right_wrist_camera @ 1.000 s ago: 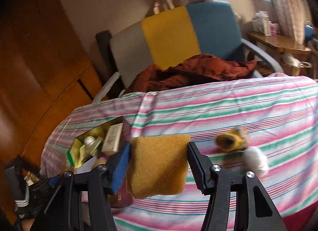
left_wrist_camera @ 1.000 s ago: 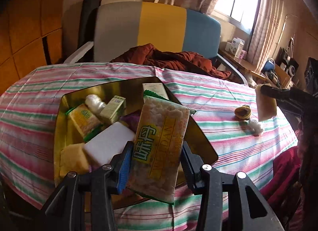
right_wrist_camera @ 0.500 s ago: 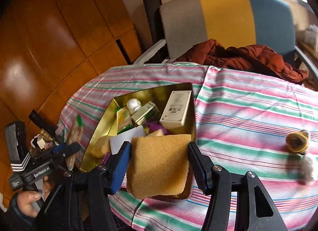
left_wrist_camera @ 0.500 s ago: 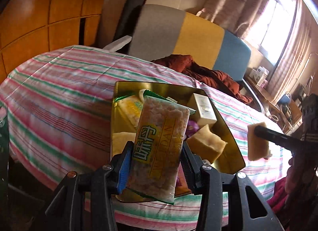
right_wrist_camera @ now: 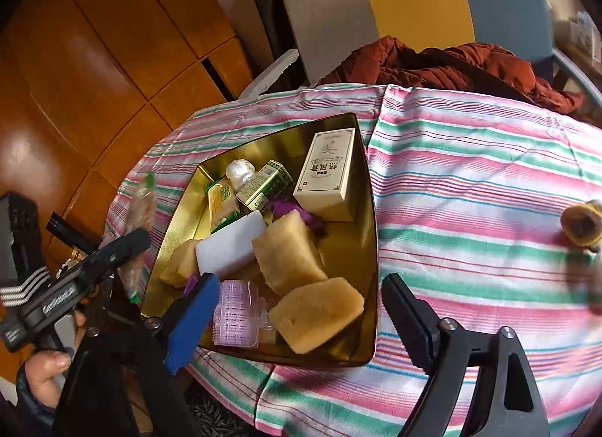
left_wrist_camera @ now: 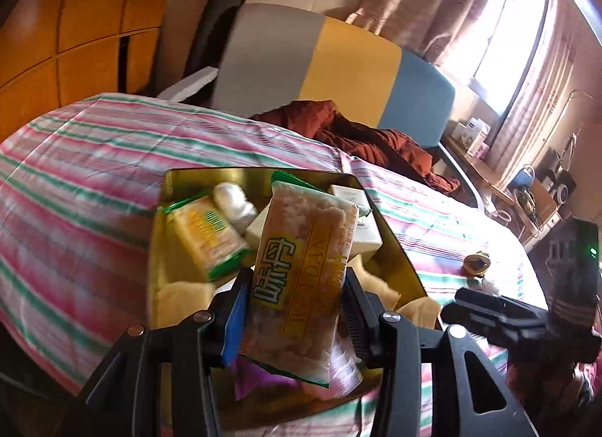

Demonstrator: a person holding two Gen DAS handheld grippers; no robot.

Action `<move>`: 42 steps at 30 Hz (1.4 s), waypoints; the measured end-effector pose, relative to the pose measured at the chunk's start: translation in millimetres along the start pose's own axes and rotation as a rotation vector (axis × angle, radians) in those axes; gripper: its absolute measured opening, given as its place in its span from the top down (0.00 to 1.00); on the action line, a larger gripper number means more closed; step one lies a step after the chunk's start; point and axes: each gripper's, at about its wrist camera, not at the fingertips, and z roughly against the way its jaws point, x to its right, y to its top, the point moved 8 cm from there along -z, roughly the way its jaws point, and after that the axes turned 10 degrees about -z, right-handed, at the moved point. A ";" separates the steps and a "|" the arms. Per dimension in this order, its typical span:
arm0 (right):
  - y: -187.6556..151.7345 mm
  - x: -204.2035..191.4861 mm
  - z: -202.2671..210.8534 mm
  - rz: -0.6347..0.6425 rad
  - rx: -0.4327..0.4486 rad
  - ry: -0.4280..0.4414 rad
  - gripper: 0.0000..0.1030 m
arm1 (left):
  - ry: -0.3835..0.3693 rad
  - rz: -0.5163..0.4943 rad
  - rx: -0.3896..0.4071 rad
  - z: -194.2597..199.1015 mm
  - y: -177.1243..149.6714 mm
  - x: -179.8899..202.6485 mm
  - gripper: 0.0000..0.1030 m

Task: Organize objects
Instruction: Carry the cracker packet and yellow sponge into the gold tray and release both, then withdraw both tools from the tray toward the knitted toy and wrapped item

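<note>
Home living room, striped tablecloth (right_wrist_camera: 470, 181) on table, tricolour armchair (left_wrist_camera: 338, 68), curtained window (left_wrist_camera: 500, 34), wood-panelled wall (right_wrist_camera: 94, 61)

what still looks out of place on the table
Two small things lie loose on the striped cloth, apart from the gold tin that holds everything else: a yellow-brown woolly item and a white fluffy one beside it. Inside the tin, items are just heaped at angles.

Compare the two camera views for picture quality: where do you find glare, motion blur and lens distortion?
Left wrist view: the window is blown out white; the striped tablecloth smears with motion blur. Right wrist view: light glares off the wooden panels, the yellow thing at the right edge is blurred, and the gold tin bows from fisheye distortion.
</note>
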 end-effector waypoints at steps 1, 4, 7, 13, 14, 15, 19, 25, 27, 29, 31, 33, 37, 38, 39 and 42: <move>-0.4 0.9 1.3 0.001 0.003 -0.003 0.12 | -0.003 -0.005 -0.005 -4.2 2.4 3.3 0.55; -1.7 1.2 4.8 0.012 0.012 -0.019 0.10 | 0.008 -0.015 -0.009 -18.7 14.2 8.9 0.55; -2.4 0.1 7.2 0.022 0.019 -0.025 0.09 | 0.018 -0.007 -0.010 -34.4 28.8 8.7 0.55; -6.3 -5.7 4.6 0.046 0.017 -0.037 0.09 | 0.024 -0.032 -0.024 -56.7 43.4 10.9 0.46; -7.8 -7.0 4.7 0.056 0.020 -0.042 0.08 | 0.028 -0.036 -0.024 -55.4 41.9 11.5 0.45; -9.7 -8.3 4.7 0.070 0.024 -0.049 0.06 | 0.032 -0.040 -0.023 -53.4 39.7 11.6 0.44; -15.5 -14.1 3.2 0.118 0.036 -0.077 0.00 | 0.063 -0.043 -0.035 -40.3 23.2 9.7 0.44; -14.4 -18.3 5.4 0.205 0.140 -0.228 0.00 | 0.179 -0.110 0.030 -5.8 4.3 13.1 0.45; -13.1 -21.7 10.3 0.260 0.192 -0.290 0.00 | 0.193 -0.121 0.039 1.4 -1.6 15.4 0.45; -11.9 -24.7 18.9 0.316 0.265 -0.374 0.00 | 0.190 -0.131 0.039 6.2 -6.2 18.7 0.45; -9.2 -25.8 24.2 0.343 0.304 -0.442 0.00 | 0.196 -0.140 0.040 10.7 -9.7 21.3 0.45; -8.7 -23.3 24.7 0.338 0.290 -0.436 0.00 | 0.191 -0.147 0.041 14.0 -12.7 24.4 0.45; -14.1 -16.3 23.5 0.298 0.252 -0.391 0.03 | 0.212 -0.151 0.046 18.5 -16.0 25.7 0.44; -15.9 -15.6 24.3 0.293 0.255 -0.384 0.03 | 0.213 -0.151 0.045 18.6 -16.1 25.8 0.45; -15.9 -14.3 26.1 0.284 0.258 -0.376 0.03 | 0.213 -0.147 0.043 18.6 -16.1 25.3 0.45; -19.0 -9.4 28.0 0.244 0.259 -0.337 0.03 | 0.200 -0.142 0.033 17.6 -18.3 26.1 0.44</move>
